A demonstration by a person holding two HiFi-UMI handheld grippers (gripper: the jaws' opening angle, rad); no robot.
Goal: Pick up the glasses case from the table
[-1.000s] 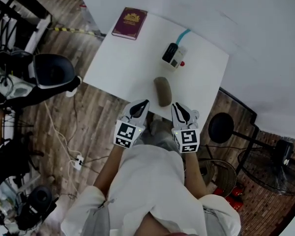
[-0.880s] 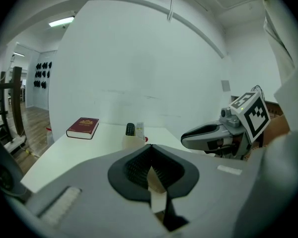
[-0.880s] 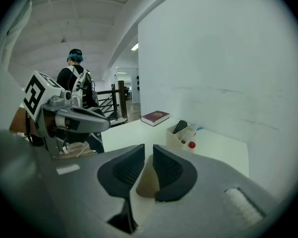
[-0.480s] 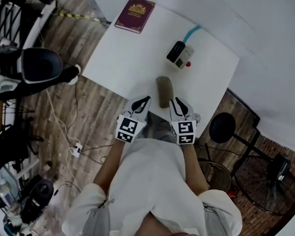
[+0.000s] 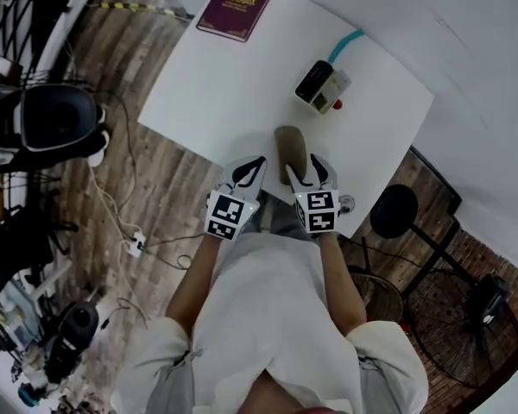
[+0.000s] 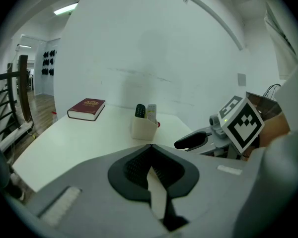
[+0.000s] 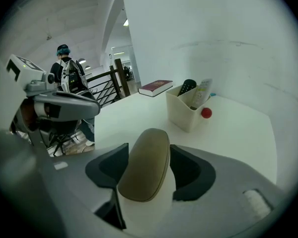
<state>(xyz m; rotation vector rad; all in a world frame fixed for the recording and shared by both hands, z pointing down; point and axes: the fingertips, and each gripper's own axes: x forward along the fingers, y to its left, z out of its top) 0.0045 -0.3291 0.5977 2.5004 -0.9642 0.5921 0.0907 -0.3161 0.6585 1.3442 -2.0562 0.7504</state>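
**item under inspection.** the glasses case [image 5: 290, 149] lies flat on the white table [image 5: 207, 102], close to the near edge, with its long axis running away from the person. it is an olive-brown, rounded, oblong shell. it is judged to be light and stiff enough to take a squeeze across its width. the smooth domed top would likely slip out of a high pinch.

**recommended hold.** grip across the narrow width, low on the flanks, at the near end now presented or a little further along.

**right gripper** [image 5: 304, 169]. the jaws stand apart and have just been opening. the near end of the case sits between them, with a dark pad on either side. no pad is seen pressing on the shell, so nothing is held yet.

**left gripper** [image 5: 249, 171]. the jaws are drawn together with nothing between them. it hangs just left of the case at the near table edge, not touching it.

**containers.** one cream open-topped holder [image 7: 181, 115] stands upright beyond the case, well apart from it.
- it holds a dark remote [image 7: 187, 87] and a pale remote [image 7: 202, 92], both standing on end.
- a small red ball [image 7: 206, 113] lies outside the holder, just beside it. contact cannot be determined.

**other.** a maroon book [image 5: 236, 7] lies at the far corner, clear of the work.

**risk.** an off-centre closure is judged likely to pivot the case on the smooth tabletop.
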